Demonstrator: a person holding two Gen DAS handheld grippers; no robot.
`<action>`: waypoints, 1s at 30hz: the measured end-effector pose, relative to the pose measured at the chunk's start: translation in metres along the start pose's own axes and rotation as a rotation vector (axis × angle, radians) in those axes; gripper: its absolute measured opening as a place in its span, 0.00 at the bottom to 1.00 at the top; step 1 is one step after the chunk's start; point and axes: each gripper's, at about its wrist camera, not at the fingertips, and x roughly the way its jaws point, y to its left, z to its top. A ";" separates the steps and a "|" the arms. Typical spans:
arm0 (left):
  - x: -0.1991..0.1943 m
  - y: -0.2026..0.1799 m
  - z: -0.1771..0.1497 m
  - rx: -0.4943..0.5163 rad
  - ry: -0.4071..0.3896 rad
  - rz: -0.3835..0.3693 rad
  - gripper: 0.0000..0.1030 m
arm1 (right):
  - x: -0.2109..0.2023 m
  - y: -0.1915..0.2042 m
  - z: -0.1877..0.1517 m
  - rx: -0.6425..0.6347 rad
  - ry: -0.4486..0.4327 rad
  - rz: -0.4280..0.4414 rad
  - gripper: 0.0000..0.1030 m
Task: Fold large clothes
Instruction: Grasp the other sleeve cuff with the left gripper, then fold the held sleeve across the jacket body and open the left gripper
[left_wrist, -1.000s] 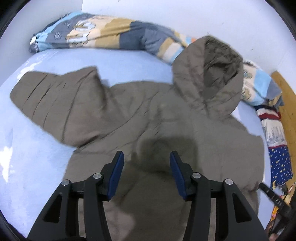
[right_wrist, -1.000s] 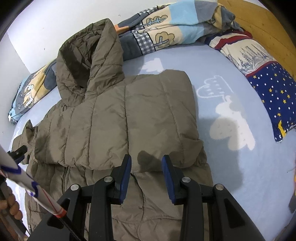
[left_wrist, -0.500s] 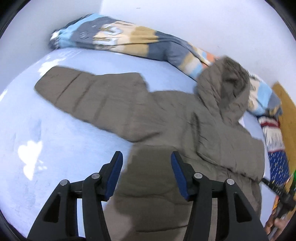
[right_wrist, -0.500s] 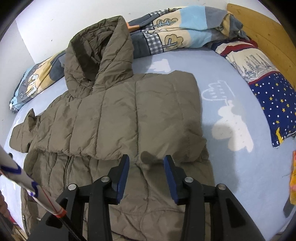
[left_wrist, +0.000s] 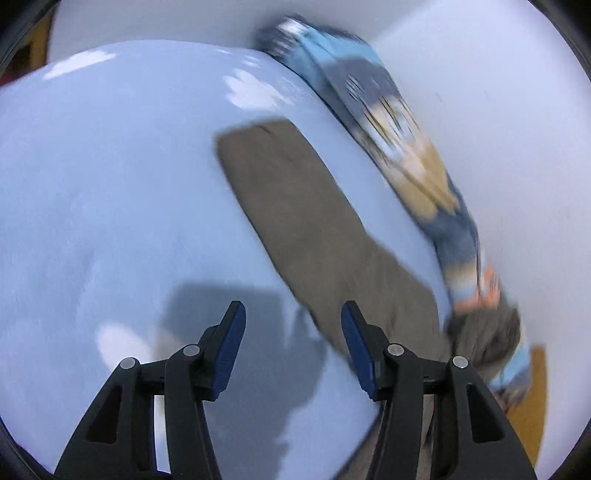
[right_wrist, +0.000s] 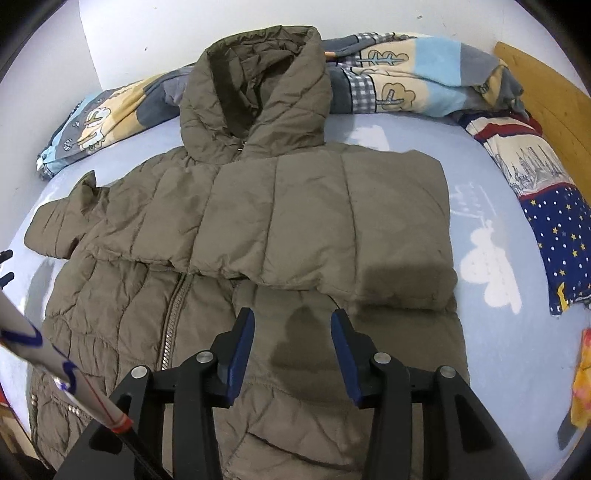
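Swung off the coat (right_wrist: 258, 229), the left gripper (left_wrist: 293, 325) has empty, parted jaws beside one sleeve (left_wrist: 295, 199); the right gripper (right_wrist: 291, 332) has empty jaws opening over it.

Left wrist view, heavily motion-blurred. Left gripper (left_wrist: 293, 325) points down at the pale blue bedsheet (left_wrist: 110, 192); jaws stand apart, nothing between the blue pads (left_wrist: 231, 334). Gripper shadow falls on the sheet just ahead. Olive-brown jacket sleeve (left_wrist: 306, 206) lies flat, running diagonally from upper centre down toward the right finger, its cuff end well apart from the gripper. Patterned blanket (left_wrist: 402, 147) bunched along the white wall (left_wrist: 509, 110). What is probably the hood (left_wrist: 487, 332) shows at right, too smeared to be sure.
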 end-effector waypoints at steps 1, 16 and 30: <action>0.002 0.009 0.011 -0.031 -0.015 0.000 0.50 | 0.001 0.000 0.001 0.000 -0.005 -0.007 0.46; 0.081 0.048 0.085 -0.157 -0.101 0.017 0.41 | 0.012 -0.011 0.010 0.057 -0.023 -0.008 0.46; 0.036 -0.023 0.078 -0.002 -0.221 -0.132 0.12 | 0.013 -0.012 0.011 0.069 -0.032 -0.008 0.46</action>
